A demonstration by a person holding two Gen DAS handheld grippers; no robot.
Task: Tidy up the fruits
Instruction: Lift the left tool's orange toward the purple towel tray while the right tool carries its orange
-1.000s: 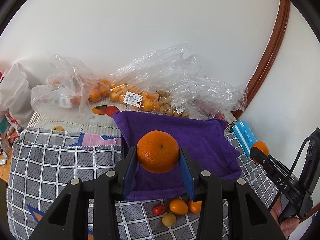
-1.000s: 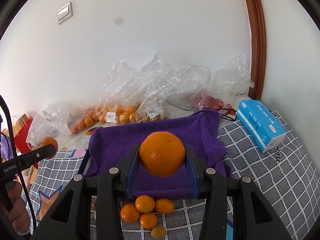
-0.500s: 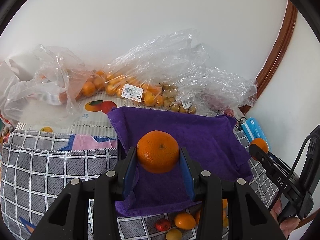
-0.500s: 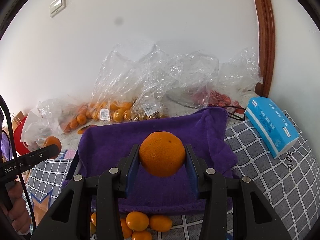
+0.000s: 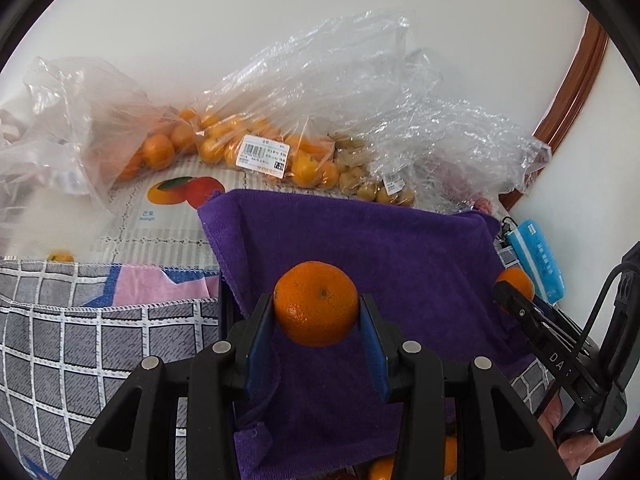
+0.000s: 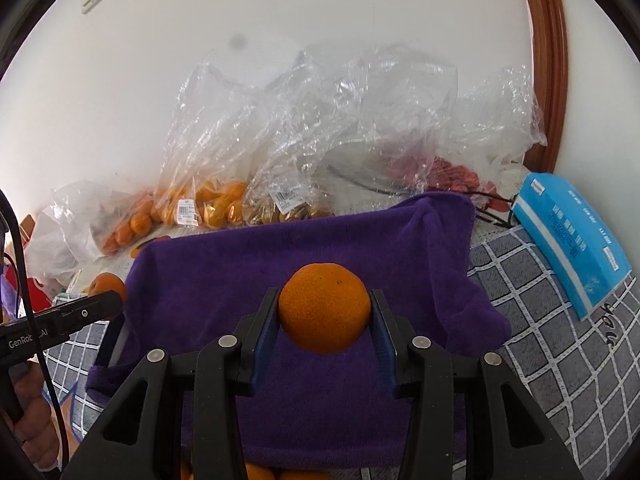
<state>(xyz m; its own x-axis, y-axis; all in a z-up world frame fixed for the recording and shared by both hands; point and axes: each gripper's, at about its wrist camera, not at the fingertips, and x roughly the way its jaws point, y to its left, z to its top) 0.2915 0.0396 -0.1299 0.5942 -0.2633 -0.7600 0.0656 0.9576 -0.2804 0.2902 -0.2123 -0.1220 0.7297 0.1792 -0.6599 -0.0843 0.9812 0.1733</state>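
**Both oranges now over the purple towel**

Since a second ago both grippers have sunk and come forward: the purple towel (image 5: 360, 248) fills far more of each wrist view, and the loose small fruits in front of the towel, then fully seen, now only peep out at the bottom edge (image 6: 260, 473).

The left gripper (image 5: 316, 322) is clamped on an orange (image 5: 316, 303), its blue pads pressing both sides of the fruit, which hangs above the towel's middle. The right gripper (image 6: 325, 324) grips a second orange (image 6: 325, 307) the same way, also above the towel. Neither grip has changed.

In the left wrist view the right gripper's tip, with its orange, shows over the towel's right edge; in the right wrist view the left gripper's tip shows at the towel's left edge.

Behind the towel lie clear plastic bags of mandarins (image 5: 256, 148) and other fruit, close to its far edge. To the towel's right stands a blue tissue box (image 6: 572, 236) on the grey checked cloth (image 6: 540, 340), just clear of the towel. The towel's surface under both oranges is bare, folds rising only at its rim.
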